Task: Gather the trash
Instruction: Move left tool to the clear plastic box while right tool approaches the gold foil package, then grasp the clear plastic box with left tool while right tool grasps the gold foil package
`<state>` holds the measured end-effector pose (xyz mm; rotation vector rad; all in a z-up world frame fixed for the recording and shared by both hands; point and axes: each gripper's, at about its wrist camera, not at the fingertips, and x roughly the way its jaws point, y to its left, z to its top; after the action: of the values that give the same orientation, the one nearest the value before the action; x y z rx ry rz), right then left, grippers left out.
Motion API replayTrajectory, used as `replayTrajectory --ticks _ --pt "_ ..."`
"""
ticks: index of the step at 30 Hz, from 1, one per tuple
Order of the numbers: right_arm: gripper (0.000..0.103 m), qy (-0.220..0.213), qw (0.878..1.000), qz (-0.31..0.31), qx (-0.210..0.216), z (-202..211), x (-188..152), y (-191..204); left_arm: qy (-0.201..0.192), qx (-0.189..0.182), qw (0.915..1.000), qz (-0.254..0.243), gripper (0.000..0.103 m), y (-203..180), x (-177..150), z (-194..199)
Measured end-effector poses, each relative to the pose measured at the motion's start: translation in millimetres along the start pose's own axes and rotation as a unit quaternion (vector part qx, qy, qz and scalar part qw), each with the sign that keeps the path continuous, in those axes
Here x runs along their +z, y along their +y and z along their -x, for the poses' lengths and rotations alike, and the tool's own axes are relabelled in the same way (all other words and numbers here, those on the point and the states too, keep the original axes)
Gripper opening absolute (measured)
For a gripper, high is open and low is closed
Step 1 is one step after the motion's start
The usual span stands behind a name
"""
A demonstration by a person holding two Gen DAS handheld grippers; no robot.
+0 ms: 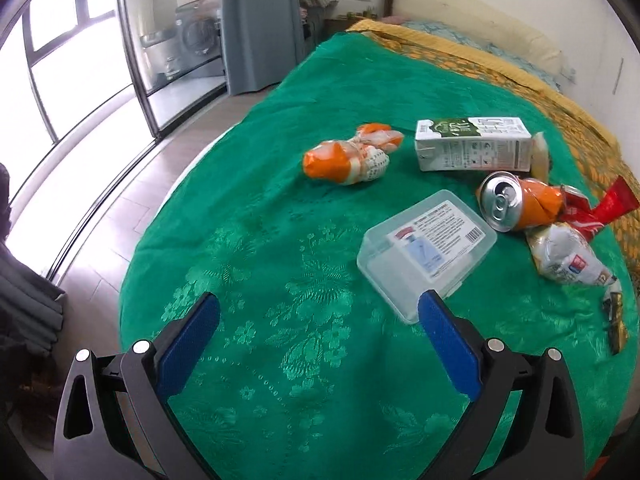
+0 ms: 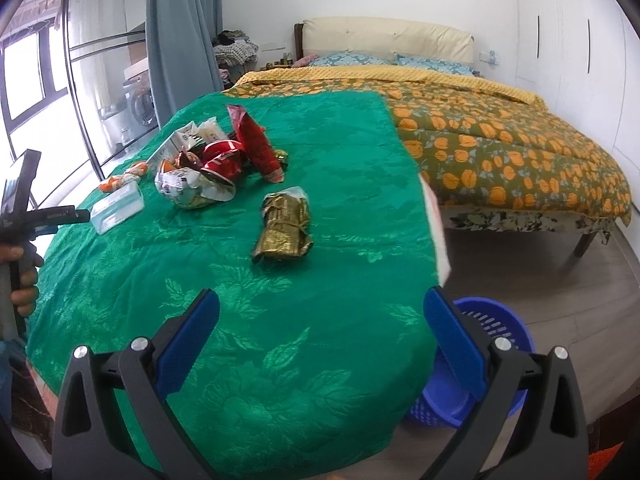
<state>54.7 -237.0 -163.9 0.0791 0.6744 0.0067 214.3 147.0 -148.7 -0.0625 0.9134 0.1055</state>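
I have both grippers, left (image 1: 318, 344) and right (image 2: 320, 344), hovering with jaws spread and empty. The trash lies on the green cloth (image 1: 280, 240): clear box (image 1: 424, 248), can (image 1: 502, 202), gold wrapper (image 2: 285, 227). The blue basket (image 2: 496, 328) stands on the floor beside it.

A green embroidered cloth (image 1: 280, 240) covers the surface, strewn with litter around a clear plastic box (image 1: 426, 248): a milk carton (image 1: 472, 144) behind it, an orange wrapper (image 1: 348, 160) to its left, a crushed can (image 1: 516, 202) and crumpled packets (image 1: 568, 258) to its right.
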Motion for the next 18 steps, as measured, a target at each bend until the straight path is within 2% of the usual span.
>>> replayTrajectory --ticks 2,3,6,9,11,15,17,18 --pt "0.098 0.012 1.0 -0.005 0.014 -6.1 4.3 -0.7 -0.005 -0.036 0.9989 -0.029 0.098 -7.2 6.2 -1.3" --pt "0.098 0.019 1.0 -0.008 0.024 -9.9 6.1 -0.5 -0.003 -0.061 0.9964 -0.059 0.098 -17.6 9.2 -2.9" --pt "0.098 0.059 0.997 -0.021 0.049 -30.0 16.9 -4.5 0.012 -0.101 0.9846 -0.142 0.098 -40.7 15.2 -14.6" --pt "0.098 0.081 0.994 -0.015 0.068 -48.7 29.4 0.7 0.019 -0.105 0.9777 -0.181 0.098 -48.5 19.3 -26.6" --pt "0.098 0.091 0.993 -0.009 0.069 -62.9 38.4 6.4 0.015 -0.099 0.9743 -0.202 0.098 -52.8 21.4 -33.6" --pt "0.098 0.126 0.99 0.012 0.062 -102.2 55.3 19.8 0.003 -0.077 0.9619 -0.262 0.098 -69.9 23.6 -44.5" --pt "0.095 0.14 0.989 0.027 0.047 -116.6 58.2 25.1 0.003 -0.062 0.9606 -0.271 0.098 -73.0 26.6 -50.9" --pt "0.084 0.146 0.988 0.03 0.041 -121.6 58.6 26.3 0.004 -0.059 0.9607 -0.271 0.098 -72.3 27.3 -53.1"
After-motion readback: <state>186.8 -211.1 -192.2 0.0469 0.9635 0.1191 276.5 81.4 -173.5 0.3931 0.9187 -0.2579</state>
